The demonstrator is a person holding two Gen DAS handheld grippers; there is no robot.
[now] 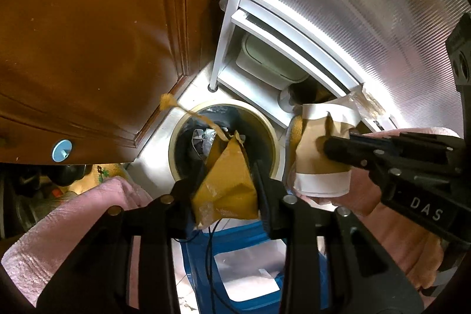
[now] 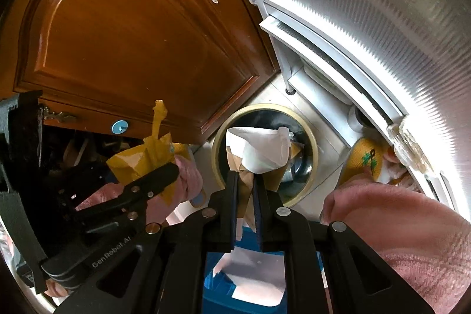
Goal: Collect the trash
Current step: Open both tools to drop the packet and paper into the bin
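The left claw (image 1: 228, 181) gripped a crumpled yellow wrapper (image 1: 229, 184); the right claw (image 2: 245, 190) pinched brown-and-white paper (image 2: 259, 149). Both hung over the round bin (image 2: 309, 175) below. Releasing well meant centring each piece above the opening first.

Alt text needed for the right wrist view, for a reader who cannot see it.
The right claw pinches crumpled brown-and-white paper over a round, gold-rimmed trash bin. On the picture's left side, the left claw carries a yellow wrapper before a wooden cabinet door.
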